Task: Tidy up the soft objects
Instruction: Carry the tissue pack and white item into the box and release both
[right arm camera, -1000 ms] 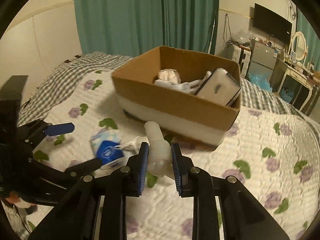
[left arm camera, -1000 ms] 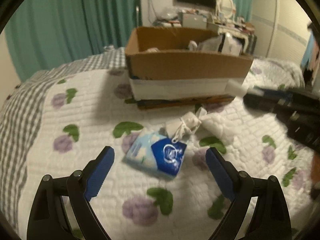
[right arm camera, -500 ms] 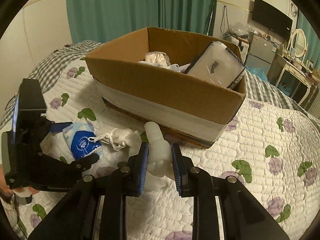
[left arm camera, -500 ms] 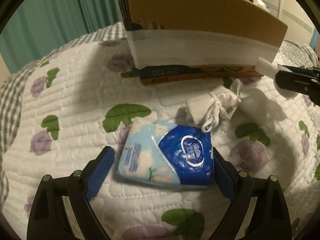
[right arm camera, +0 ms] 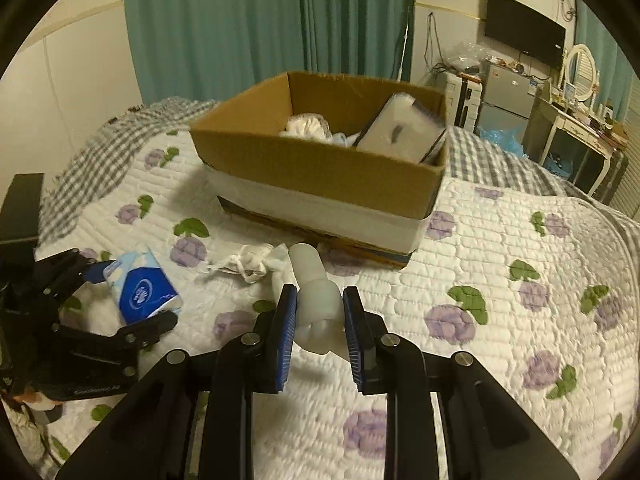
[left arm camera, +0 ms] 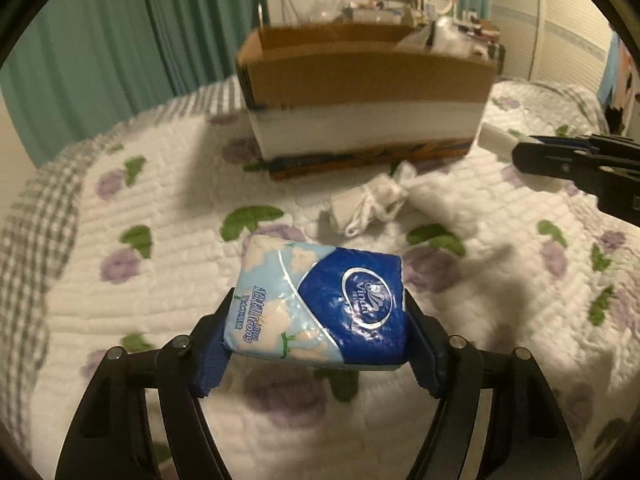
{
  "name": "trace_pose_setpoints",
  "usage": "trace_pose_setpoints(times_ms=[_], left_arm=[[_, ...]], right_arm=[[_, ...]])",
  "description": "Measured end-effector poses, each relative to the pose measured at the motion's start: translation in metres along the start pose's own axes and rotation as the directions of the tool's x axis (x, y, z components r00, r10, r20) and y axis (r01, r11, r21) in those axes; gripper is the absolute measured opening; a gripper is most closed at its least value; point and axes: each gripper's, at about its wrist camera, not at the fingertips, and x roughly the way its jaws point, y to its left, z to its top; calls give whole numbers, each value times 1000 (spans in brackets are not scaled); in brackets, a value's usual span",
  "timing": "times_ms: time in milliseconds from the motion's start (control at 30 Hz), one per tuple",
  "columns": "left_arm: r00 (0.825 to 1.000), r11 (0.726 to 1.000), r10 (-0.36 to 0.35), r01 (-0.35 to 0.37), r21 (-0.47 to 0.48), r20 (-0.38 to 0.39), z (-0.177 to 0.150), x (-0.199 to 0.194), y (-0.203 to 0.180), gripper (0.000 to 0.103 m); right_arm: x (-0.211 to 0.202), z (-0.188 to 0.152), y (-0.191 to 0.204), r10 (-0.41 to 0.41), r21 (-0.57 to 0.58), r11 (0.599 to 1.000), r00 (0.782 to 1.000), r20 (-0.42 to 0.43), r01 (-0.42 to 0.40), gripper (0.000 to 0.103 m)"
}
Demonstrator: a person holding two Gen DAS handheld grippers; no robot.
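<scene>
My left gripper is shut on a blue and light-blue tissue pack and holds it above the quilt; the pack also shows in the right wrist view. My right gripper is shut on a white soft roll, held above the bed in front of the cardboard box. The box holds a white bundle and a wrapped pack. A white drawstring pouch lies on the quilt before the box, also in the right wrist view.
The bed has a white quilt with purple flowers and a grey checked blanket at the far side. Green curtains hang behind. A small fridge, a TV and a dressing table stand at the back right.
My left gripper closed on the tissue pack and lifted it off the quilt. My right gripper kept its hold on the white roll and drew back a little from the box.
</scene>
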Motion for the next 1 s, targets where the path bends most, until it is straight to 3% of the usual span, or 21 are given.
trace_pose_setpoints(times_ms=[400,633,833,933,1000], left_arm=[[982,999,45,-46,5,184,39,-98,-3,73],[956,997,76,-79,1,285,81,-139,-5,73],[929,997,72,-76,-3,363,120,-155,3,73],[922,1000,22,-28,9,386,146,-148,8,73],[919,999,33,-46,23,392,160,-138,10,73]], right_arm=[[-91,29,27,-13,-55,998,991,137,20,23],[-131,65,29,-24,-81,996,973,231,44,23],[-155,117,19,-32,-96,993,950,312,65,23],[-153,145,17,-33,-111,991,941,337,75,23],[-146,161,16,-30,-128,989,940,341,78,23]])
